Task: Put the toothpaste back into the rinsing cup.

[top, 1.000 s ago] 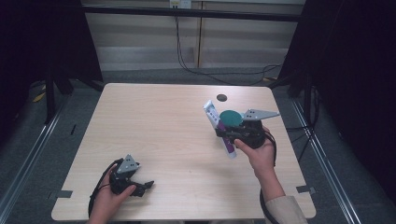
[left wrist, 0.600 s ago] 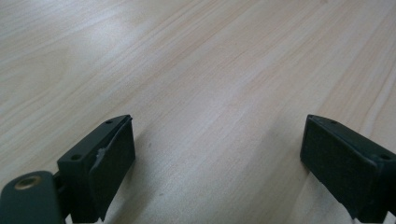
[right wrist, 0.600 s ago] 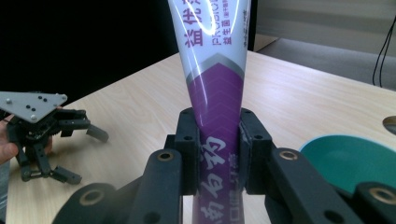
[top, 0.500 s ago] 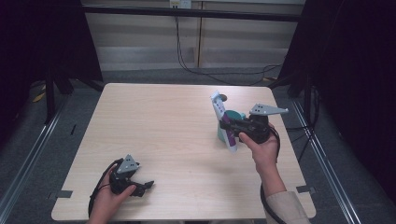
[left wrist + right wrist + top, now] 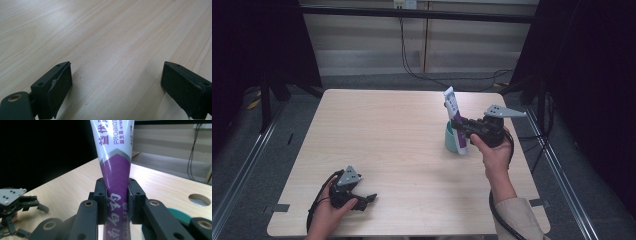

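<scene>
Right hand-held gripper: clamped on the purple-and-white tube, jaws pressing both its sides.
Tube: upright and slightly tilted between those jaws, its lower end in the teal cup just beneath them.
Left hand-held gripper: jaws spread wide, nothing between, resting low on the counter, well apart from the cup.

A white-and-purple tube (printed lettering on it) stands nearly upright — its lower end inside a teal cup.
</scene>
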